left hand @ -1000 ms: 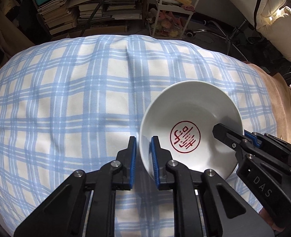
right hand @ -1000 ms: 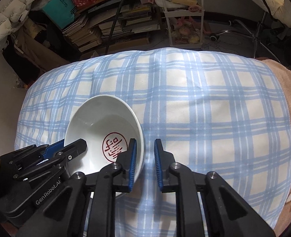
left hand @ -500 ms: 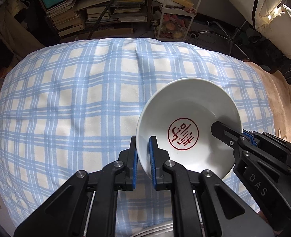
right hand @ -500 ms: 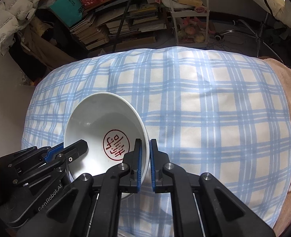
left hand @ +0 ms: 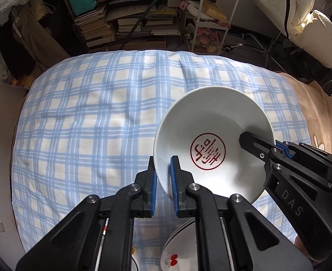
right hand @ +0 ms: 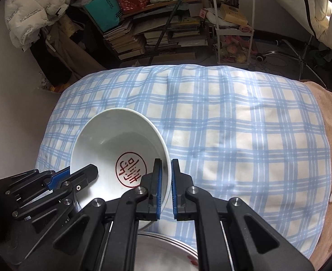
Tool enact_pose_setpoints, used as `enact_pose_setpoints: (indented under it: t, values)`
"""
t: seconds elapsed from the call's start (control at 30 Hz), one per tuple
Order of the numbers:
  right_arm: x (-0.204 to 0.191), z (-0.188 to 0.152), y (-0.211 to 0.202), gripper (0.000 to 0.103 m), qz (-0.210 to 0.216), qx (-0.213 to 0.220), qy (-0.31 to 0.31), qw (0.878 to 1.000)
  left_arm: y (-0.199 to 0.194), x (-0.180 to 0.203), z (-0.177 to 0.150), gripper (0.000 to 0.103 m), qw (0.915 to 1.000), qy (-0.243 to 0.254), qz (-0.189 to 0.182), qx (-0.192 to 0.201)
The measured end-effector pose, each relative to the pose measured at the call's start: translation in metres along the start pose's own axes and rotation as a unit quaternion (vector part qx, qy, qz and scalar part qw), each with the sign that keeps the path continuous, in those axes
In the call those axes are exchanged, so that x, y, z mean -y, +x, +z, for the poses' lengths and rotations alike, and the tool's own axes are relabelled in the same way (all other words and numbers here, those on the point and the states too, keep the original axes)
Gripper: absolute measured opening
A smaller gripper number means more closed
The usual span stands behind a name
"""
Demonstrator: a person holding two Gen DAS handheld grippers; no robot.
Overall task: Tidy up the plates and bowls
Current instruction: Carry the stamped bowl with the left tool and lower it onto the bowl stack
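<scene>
Bowl (left hand: 213,149) off the checked cloth (left hand: 93,122), pinched at opposite rims by your left gripper (left hand: 162,176) and right gripper (right hand: 166,180) | plates (left hand: 181,246) stacked below | progress: mid-carry; you have yet to set it down.

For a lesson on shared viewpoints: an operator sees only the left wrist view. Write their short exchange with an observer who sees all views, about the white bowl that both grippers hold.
Operator: Does the right gripper have the rim between its pads?
Observer: Yes. The right gripper straddles the white bowl rim, one finger inside, one outside.
Operator: What lies under that gripper?
Observer: The rim of a white plate, showing between its fingers' arms.
</scene>
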State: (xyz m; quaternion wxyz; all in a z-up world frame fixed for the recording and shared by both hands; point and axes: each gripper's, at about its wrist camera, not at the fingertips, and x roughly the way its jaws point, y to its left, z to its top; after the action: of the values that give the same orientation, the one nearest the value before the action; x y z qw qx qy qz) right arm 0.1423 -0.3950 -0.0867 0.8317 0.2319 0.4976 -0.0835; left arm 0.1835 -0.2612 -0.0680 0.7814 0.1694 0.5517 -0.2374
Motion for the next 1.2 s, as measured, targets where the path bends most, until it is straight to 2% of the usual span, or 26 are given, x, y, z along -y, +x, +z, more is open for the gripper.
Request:
enact_pose_setpoints:
  t: [0.53,0.87,1.07,1.2]
  values:
    - [-0.076,-0.057,-0.021,0.009,0.034,0.013,-0.034,0.999,-0.051,-0.059,-0.076,0.012,0.9989,-0.018,0.031,0.030]
    - [-0.118,-0.095,-0.024,0.009,0.048,0.012,-0.058,0.997,-0.063,-0.094,-0.124,0.013,0.9978,-0.046,0.038,0.029]
    - [-0.144,-0.115,-0.022,0.009,0.048,0.016,-0.090,0.995,-0.066,-0.112,-0.152,0.013,0.9958,-0.059,0.057,0.040]
    - [-0.153,-0.128,-0.014,0.009,0.063,0.007,-0.092,0.994,-0.065,-0.119,-0.166,0.013,0.9939,-0.055,0.083,0.046]
